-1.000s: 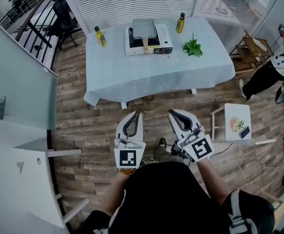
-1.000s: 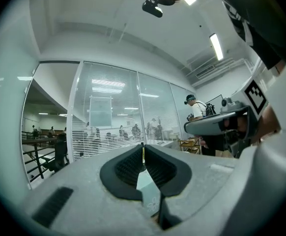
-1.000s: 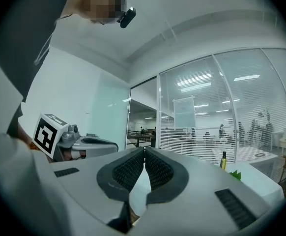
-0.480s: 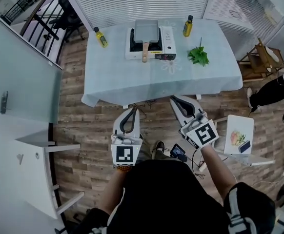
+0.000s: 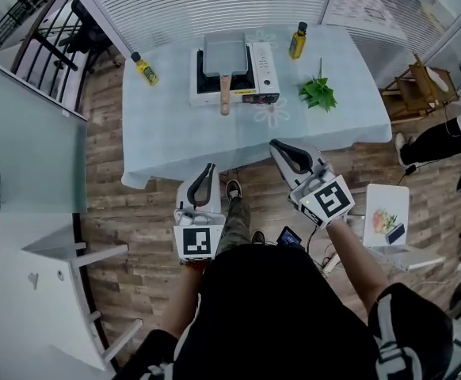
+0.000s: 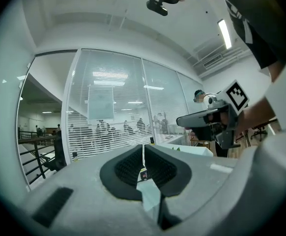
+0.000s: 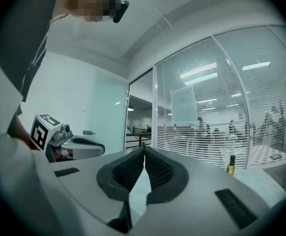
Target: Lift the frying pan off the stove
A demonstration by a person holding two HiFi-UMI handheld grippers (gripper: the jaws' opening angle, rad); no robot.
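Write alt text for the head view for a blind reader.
From above: a person stands short of a cloth-covered table, left gripper and right gripper shut and empty. On the table a grey frying pan sits on a white stove, handle toward the person, between two yellow bottles.

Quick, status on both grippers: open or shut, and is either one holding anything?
Left gripper: shut, nothing between its jaws.
Right gripper: shut, nothing between its jaws.
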